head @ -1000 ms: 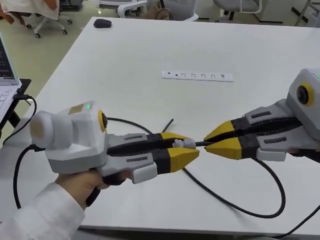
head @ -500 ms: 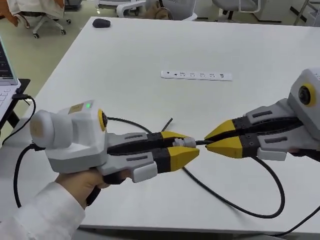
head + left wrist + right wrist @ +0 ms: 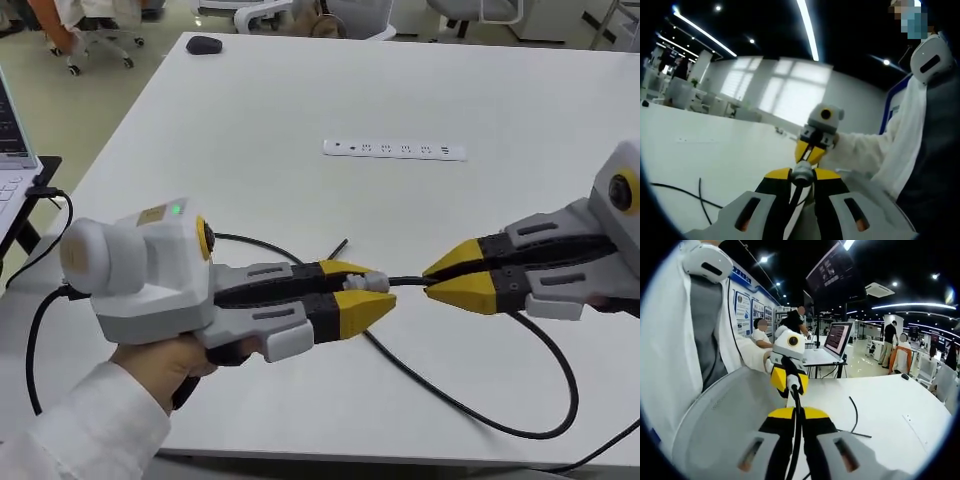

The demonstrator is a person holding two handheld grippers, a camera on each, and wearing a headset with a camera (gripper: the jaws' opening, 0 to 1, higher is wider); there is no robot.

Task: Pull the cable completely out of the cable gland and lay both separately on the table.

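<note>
The left tongs [image 3: 382, 287], yellow-tipped, are clenched on the small white plastic cable gland [image 3: 368, 284], held up over the white table [image 3: 300, 100]. Out of the gland runs the thin black cable [image 3: 408, 281] — straight across a short gap and into the right tongs [image 3: 428, 283], pinched tight on it. Past them the cable loops down onto the table — the long white power strip [image 3: 394, 150] lies well beyond.

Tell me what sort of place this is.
Probably an open-plan office or lab: a large white worktable with a long white power strip, white wheeled office chairs beyond it, and an open laptop nearby.
</note>
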